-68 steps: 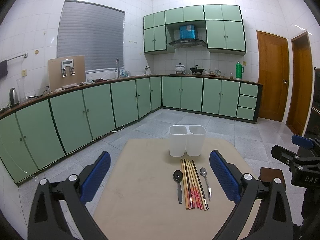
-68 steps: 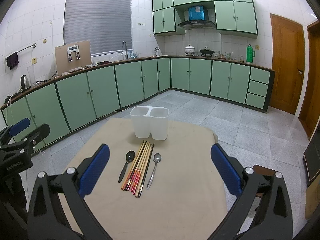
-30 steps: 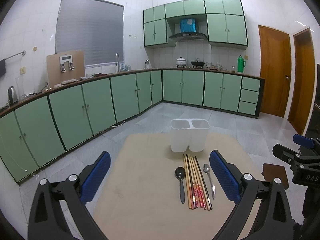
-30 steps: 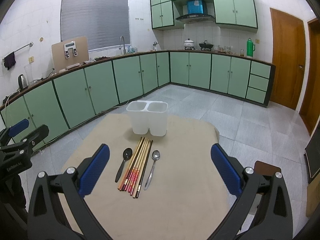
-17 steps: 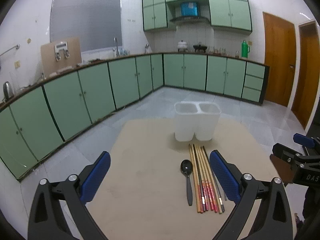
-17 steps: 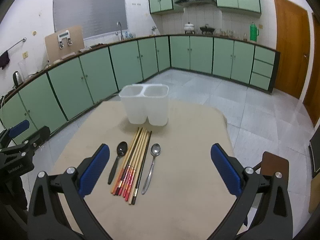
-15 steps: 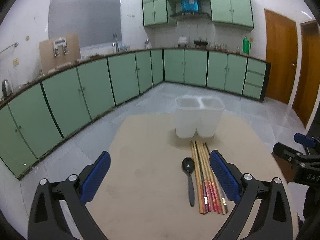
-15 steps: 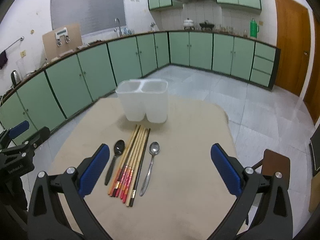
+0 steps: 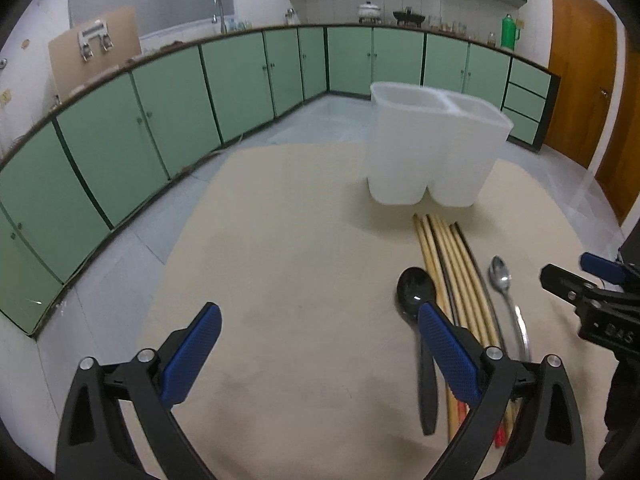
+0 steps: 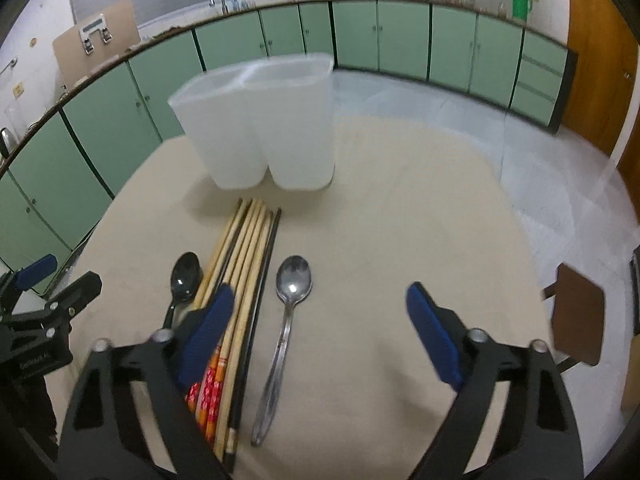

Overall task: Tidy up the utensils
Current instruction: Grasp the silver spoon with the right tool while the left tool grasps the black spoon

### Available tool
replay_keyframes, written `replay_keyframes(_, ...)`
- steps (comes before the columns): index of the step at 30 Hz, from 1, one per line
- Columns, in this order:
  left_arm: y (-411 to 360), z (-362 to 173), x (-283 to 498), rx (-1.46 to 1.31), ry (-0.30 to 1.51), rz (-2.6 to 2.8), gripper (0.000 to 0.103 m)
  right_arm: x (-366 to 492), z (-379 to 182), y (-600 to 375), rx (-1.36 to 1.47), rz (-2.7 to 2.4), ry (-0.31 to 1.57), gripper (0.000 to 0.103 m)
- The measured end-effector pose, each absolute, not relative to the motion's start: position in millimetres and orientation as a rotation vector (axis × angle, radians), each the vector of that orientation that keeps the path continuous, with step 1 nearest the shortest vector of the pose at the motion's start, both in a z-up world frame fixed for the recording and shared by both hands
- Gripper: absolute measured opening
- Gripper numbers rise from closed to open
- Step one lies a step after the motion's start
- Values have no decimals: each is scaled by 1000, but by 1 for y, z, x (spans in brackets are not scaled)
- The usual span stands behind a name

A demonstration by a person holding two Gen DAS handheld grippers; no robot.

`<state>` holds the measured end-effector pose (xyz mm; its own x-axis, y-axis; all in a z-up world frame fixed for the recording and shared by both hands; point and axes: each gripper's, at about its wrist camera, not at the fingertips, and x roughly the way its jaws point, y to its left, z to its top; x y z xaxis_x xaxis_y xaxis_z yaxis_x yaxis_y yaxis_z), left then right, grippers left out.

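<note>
- Both grippers had been brought down and in toward the utensils since the earlier frames, so the white two-compartment holder (image 10: 260, 128) loomed much bigger in both wrist views.
- Utensils were laid out flat on the beige table (image 10: 400, 208), just in front of the holder: black spoon (image 10: 185, 276), a bundle of chopsticks (image 10: 244, 264), then the metal spoon (image 10: 290, 320). Nothing had been dropped into either compartment yet.
- Step in hand was judged to be the first approach for a pick, probably the metal spoon.
- Next move would call for the pads to be lowered either side of that thin handle, clear of the chopsticks right beside it.
- Right gripper (image 10: 316, 320) was seen wide apart but closing, the metal spoon lying between the pads, untouched; its left pad hung over the chopsticks.
- Left gripper (image 9: 318, 344) was spread wide, nothing held, its right pad hanging over the black spoon's handle.
</note>
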<state>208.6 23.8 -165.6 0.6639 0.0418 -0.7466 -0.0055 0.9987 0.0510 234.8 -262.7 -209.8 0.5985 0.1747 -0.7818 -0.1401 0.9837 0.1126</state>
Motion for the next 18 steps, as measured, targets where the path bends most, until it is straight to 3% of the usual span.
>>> replay_keyframes(12,27,-192,222,39,894,13,94,261,-248,-251,25,178,992,63)
replay_keyframes(15,23,-193,222,39,896,-4,94,265,-249,-246,-3,174,980,56)
replay_keyframes(18,17,-194,224,34,903,-38,94,264,-249,-244,-8,191,971,36)
